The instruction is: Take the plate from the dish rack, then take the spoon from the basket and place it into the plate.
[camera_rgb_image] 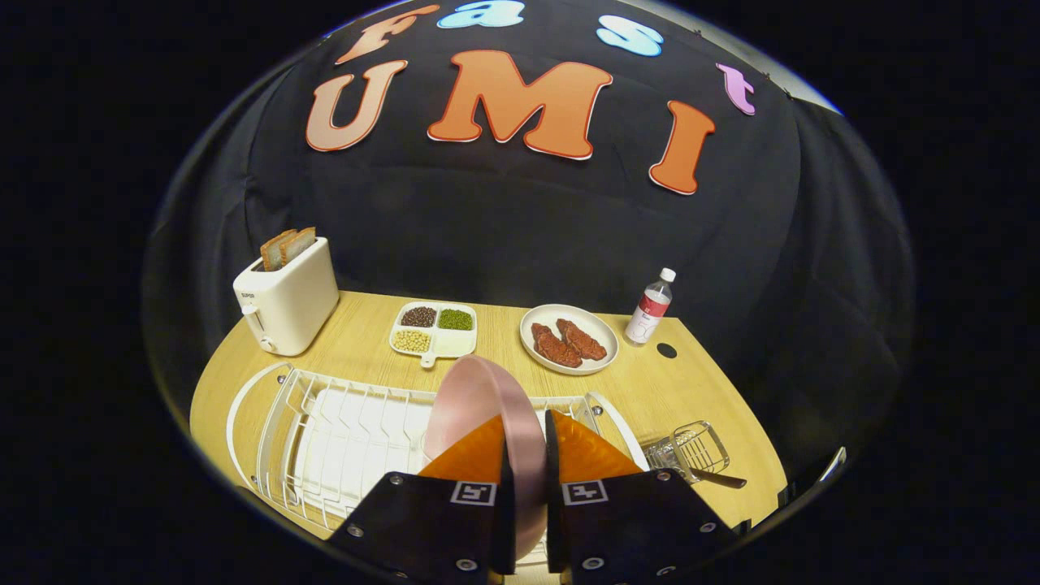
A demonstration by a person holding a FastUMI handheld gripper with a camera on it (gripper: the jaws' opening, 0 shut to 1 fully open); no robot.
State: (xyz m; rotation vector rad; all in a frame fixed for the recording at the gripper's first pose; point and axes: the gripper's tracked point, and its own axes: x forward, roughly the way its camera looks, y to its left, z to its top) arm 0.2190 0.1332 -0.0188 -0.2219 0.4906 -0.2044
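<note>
- The gripper (526, 439) is clamped on the round pink plate (479, 406): its 2 fingers press on opposite faces of the rim, and the plate stands on edge between them, over the white wire dish rack (325, 439).
- Whether the plate's lower edge sits in the rack's wires or hangs free of them is hidden behind the fingers.
- The hold is on a thin, smooth rim only, so the plate could pivot or slide out if it is swung quickly.
- If the lower edge is in a slot, pulling sideways rather than upward would likely catch it on the wires and drag the rack across the light wooden table (699, 382).
- The small wire basket (691, 447) sits just beside the rack, with the dark-handled spoon (719, 479) poking out of it; a wide swing of the plate that way could knock it.
- Beyond the rack lie the white divided tray of beans (433, 329) and the white oval dish of red meat (569, 339); setting the plate down too far forward risks bumping them.
- The clear bottle with a red label (650, 307) would topple easily.
</note>
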